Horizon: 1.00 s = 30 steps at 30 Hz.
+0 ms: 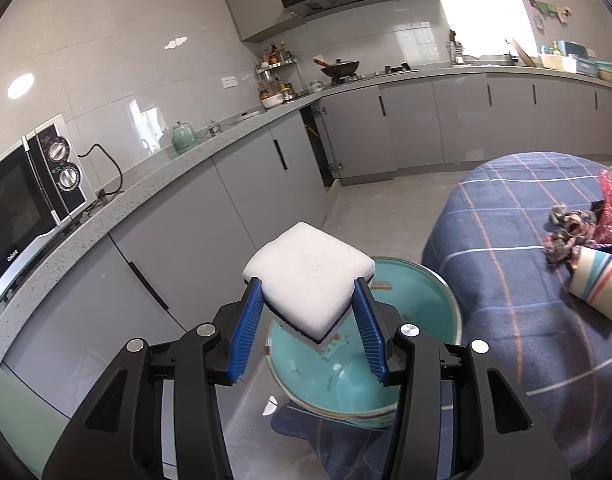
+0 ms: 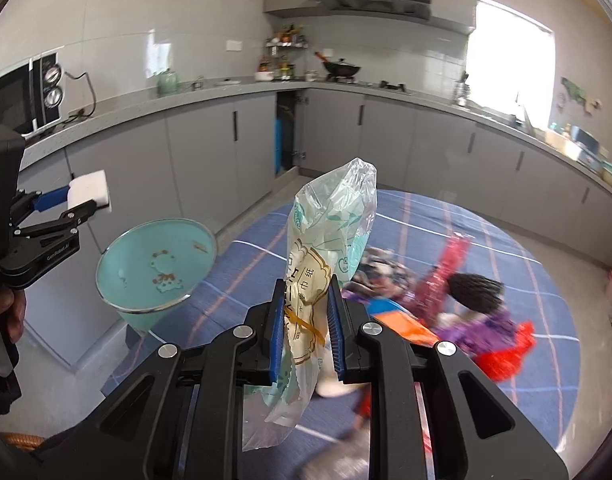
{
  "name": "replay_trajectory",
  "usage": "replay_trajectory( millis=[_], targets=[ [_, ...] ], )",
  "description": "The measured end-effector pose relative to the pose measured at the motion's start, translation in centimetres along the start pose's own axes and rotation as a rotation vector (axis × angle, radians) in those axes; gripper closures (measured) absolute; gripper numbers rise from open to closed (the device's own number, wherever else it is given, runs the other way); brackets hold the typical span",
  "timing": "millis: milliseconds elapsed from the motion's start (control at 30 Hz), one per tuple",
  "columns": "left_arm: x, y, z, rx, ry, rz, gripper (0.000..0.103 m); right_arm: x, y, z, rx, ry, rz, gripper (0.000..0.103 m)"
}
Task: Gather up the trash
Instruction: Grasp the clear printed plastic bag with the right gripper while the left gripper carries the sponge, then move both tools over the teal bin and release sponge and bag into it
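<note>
grey kitchen cabinets run along the far walls under a speckled counter (image 1: 154,176); a round table with a blue plaid cloth (image 1: 518,240) stands in front of me.

my left gripper (image 1: 309,304) is clamped on one white sponge block (image 1: 310,276), held by its two near corners between the blue pads (image 1: 248,320). directly below it sits one teal bin (image 1: 418,300), at the near left edge of the table. in the right wrist view the same bin (image 2: 158,264) shows a cartoon print and a few scraps on its inner floor, with my left gripper (image 2: 86,200) and the sponge (image 2: 88,191) above and to the left of its rim.

my right gripper (image 2: 306,320) is closed on one crumpled clear plastic wrapper (image 2: 330,236) printed in green and gold. the wrapper stands upright between the pads, its top rising well above them and its lower end hanging below. it is held over the table, to the right of the bin and apart from it.

count on the table: one striped paper cup (image 1: 598,284) lying on its side, one bundle of patterned fabric (image 1: 566,228), one red foil wrapper (image 1: 606,216). the right wrist view adds an orange packet (image 2: 402,320), a dark ribbed object (image 2: 476,286), and red and purple pieces (image 2: 502,340), all blurred; i cannot tell their exact number.

only the left wrist view shows the cup clearly. both views show one microwave (image 1: 30,200), one green kettle (image 1: 184,138) and one wok (image 1: 340,67) on the counter.
</note>
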<state>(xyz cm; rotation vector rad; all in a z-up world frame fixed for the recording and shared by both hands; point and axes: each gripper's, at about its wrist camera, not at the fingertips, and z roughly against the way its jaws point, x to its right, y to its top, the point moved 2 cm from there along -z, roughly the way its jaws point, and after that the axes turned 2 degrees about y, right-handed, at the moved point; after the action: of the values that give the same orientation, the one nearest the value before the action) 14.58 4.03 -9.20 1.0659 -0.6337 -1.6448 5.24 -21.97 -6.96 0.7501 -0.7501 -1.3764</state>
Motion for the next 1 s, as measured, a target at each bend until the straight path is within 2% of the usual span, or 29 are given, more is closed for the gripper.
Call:
replay_trajectory(
  millis=[300,1000],
  targets=[
    [-1.9,0.2,-2.7,-0.028,0.045,0.011,0.056,-2.9,1.8,-4.9,-0.03,0.068,0.048,0.083],
    [-2.6,-0.2,-6.9,-0.067,0.114,0.014,0.054,-9.6,4.2,-11.6,-0.061,0.159,0.112,0.083]
  ],
)
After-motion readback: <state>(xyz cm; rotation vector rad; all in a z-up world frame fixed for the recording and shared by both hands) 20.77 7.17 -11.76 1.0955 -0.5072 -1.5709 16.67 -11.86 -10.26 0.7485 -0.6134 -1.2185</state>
